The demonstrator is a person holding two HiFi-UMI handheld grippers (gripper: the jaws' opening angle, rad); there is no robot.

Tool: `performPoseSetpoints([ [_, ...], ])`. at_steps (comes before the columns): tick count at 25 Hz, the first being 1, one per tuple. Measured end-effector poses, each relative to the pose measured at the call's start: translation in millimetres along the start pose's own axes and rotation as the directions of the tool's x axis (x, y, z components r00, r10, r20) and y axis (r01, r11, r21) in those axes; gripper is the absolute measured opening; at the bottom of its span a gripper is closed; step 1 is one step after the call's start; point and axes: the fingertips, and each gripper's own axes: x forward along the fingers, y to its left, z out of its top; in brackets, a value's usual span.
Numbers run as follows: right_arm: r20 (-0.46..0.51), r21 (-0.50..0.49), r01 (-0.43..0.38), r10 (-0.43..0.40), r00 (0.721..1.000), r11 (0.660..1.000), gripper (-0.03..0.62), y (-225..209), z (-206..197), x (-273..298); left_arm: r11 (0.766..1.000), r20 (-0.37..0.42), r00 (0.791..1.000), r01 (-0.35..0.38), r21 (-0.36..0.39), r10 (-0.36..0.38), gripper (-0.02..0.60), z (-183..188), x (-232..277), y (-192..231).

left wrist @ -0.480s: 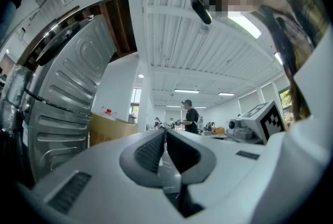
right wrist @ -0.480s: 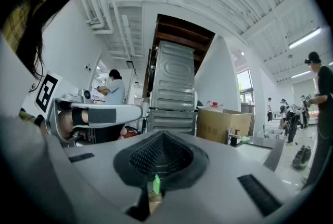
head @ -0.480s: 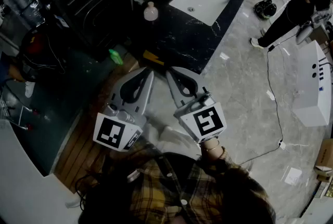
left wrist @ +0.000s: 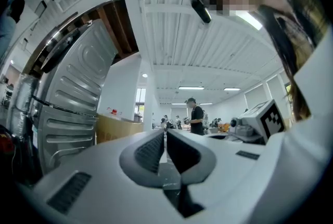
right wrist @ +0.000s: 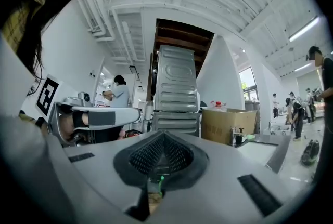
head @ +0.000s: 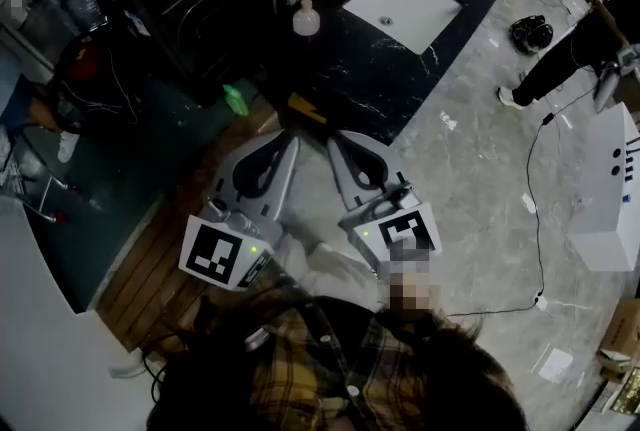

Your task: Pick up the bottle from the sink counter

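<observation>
Left tool (head: 289, 145) and right tool (head: 336, 140) sit side by side in our hands, each with jaws together and empty. At twelve o'clock we see the black table (head: 365, 74). Farther on, the bottle (head: 306, 18) stands upright, at nine o'clock of the white sink (head: 405, 11).

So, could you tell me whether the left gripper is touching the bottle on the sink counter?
Apart. The head view shows a wide stretch of black counter between the left gripper and the bottle.
</observation>
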Motion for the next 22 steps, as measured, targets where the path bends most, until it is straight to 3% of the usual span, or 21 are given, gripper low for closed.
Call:
performPoseSetpoints([
  [9, -0.004, 0.026, -0.018, 0.018, 1.0, 0.999, 0.017, -7.8, -12.6, -17.0, 1.0, -0.026, 0.999, -0.027, -0.003, 0.027, 0.029, -2.9, -0.9, -17.2],
  [14, -0.01, 0.019, -0.019, 0.019, 1.0, 1.0, 0.017, -17.3, -15.6, -1.5, 0.999, -0.012, 1.0, -0.026, 0.028, 0.026, 0.029, -8.6, 9.1, 1.0],
  [22, -0.02, 0.029, -0.026, 0.026, 0.999, 0.999, 0.017, -34.9, -20.5, 68.1, 1.0, -0.033, 0.999, -0.004, -0.015, 0.004, 0.029, -17.0, 45.5, 59.0],
])
